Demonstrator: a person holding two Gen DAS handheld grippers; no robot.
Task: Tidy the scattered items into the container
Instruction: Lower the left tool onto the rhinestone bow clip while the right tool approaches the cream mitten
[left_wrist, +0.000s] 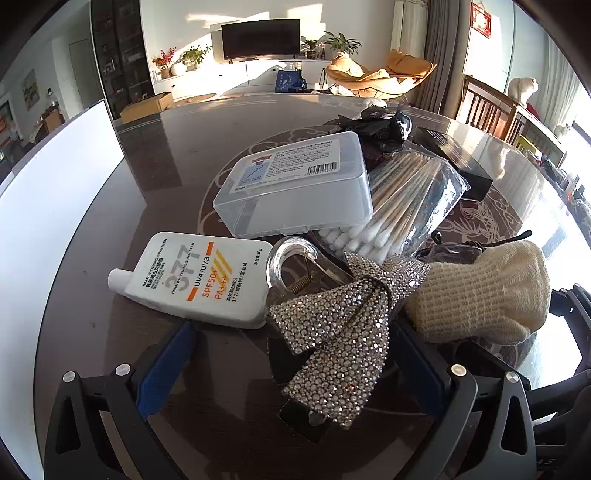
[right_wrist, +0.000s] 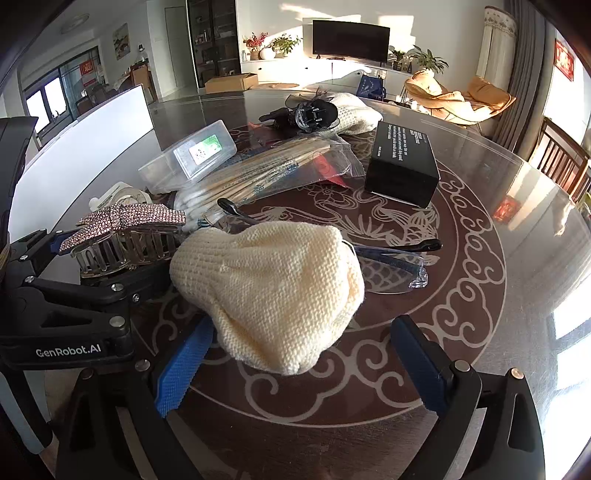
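Note:
My left gripper (left_wrist: 291, 369) stands open, its blue pads wide apart. A rhinestone bow hair clip (left_wrist: 332, 325) lies between them on the dark table and also shows in the right wrist view (right_wrist: 125, 229). My right gripper (right_wrist: 303, 362) is open around the near end of a cream knit piece (right_wrist: 269, 291), and its pads are not pressing on it. Beyond lie a white sunscreen bottle (left_wrist: 195, 280), a clear plastic box (left_wrist: 295, 184), a bag of cotton swabs (left_wrist: 399, 206) and clear glasses (right_wrist: 391, 266). A large white flat-sided container (left_wrist: 55, 203) stands at the left.
A black box (right_wrist: 402, 166), a black hair claw (right_wrist: 314, 114) and a second cream knit piece (right_wrist: 354, 110) lie further back on the round glass-topped table (right_wrist: 498, 332). A wooden chair (right_wrist: 561, 158) stands at its right edge.

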